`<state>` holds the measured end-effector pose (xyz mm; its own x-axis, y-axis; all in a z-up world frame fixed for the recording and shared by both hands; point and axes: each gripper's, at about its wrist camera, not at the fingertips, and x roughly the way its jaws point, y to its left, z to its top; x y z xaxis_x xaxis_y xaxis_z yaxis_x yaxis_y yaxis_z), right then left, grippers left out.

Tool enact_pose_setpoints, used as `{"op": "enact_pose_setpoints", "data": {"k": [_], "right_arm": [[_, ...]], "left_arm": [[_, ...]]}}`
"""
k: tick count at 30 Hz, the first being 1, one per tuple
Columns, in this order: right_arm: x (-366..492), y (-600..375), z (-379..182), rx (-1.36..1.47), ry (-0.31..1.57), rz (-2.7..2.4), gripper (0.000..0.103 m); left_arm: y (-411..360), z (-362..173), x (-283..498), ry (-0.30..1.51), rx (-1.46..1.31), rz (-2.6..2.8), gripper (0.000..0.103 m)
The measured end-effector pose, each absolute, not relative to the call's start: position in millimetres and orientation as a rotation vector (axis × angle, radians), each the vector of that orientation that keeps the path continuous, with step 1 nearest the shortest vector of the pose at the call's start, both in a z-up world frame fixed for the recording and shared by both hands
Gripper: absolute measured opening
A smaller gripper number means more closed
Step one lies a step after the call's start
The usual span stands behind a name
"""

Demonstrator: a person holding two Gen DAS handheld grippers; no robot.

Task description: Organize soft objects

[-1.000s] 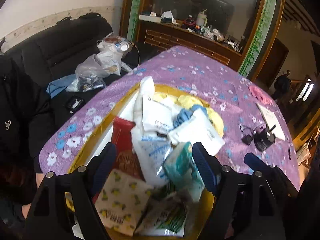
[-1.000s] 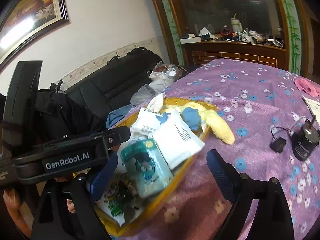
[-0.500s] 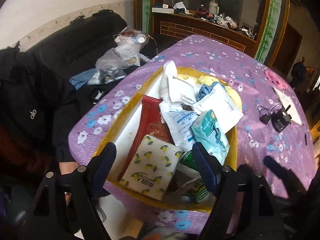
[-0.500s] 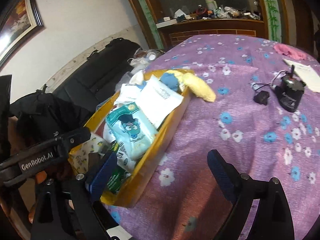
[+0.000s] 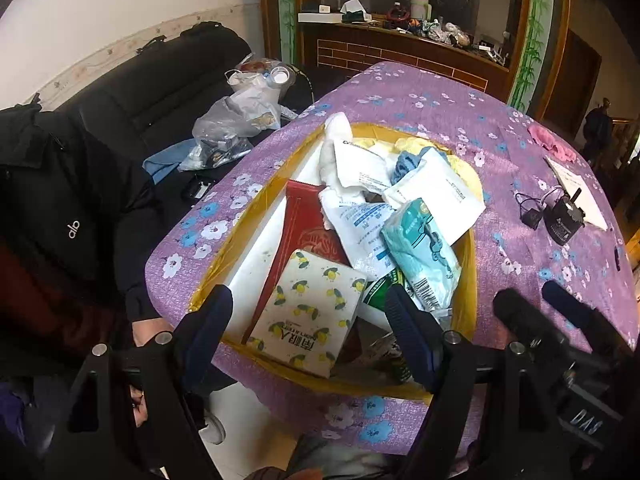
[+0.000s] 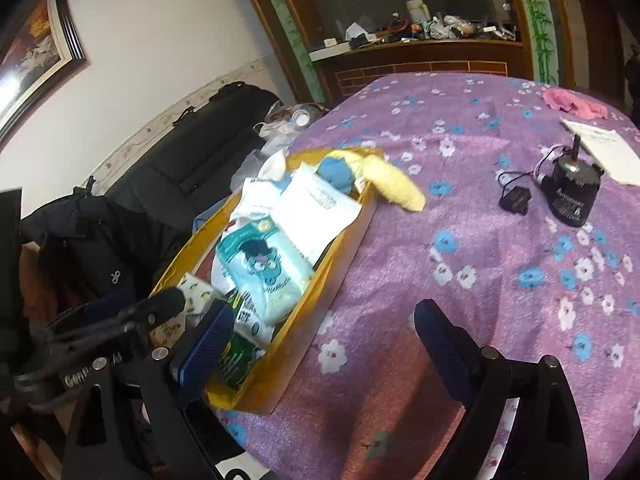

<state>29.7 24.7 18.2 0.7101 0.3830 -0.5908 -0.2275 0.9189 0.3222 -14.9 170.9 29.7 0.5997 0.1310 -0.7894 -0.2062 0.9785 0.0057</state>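
A yellow box (image 5: 469, 268) (image 6: 344, 240) sits at the near left edge of the purple flowered table (image 6: 480, 240). It holds several soft packs: a lemon-print tissue pack (image 5: 308, 312), a red pouch (image 5: 304, 224), a teal wipes pack (image 5: 424, 248) (image 6: 264, 268), white packets (image 5: 436, 196) (image 6: 316, 208), a blue cloth (image 6: 336, 172) and a yellow cloth (image 6: 392, 184) hanging over the far rim. My left gripper (image 5: 308, 328) is open and empty, hovering above the box's near end. My right gripper (image 6: 324, 340) is open and empty beside the box's right wall.
A black device with cable (image 6: 572, 196), a paper sheet (image 6: 600, 148) and a pink cloth (image 6: 572, 102) lie on the table's right side. A black sofa (image 5: 152, 92) with plastic bags (image 5: 240, 112) stands to the left. A cluttered wooden counter (image 5: 400, 36) is behind.
Both grippers have pulled back and up from the box, so more of the box and table shows. Both stay open and empty. The packs in the box have not moved.
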Motion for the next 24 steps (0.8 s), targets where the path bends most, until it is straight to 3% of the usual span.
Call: {"op": "enact_pose_setpoints", "data": {"k": [24], "right_arm": [[35,34,19,0.233,0.725,0.366,0.093]], "left_arm": [[177,19,-13,0.914,-0.076,0.198,0.079]]}}
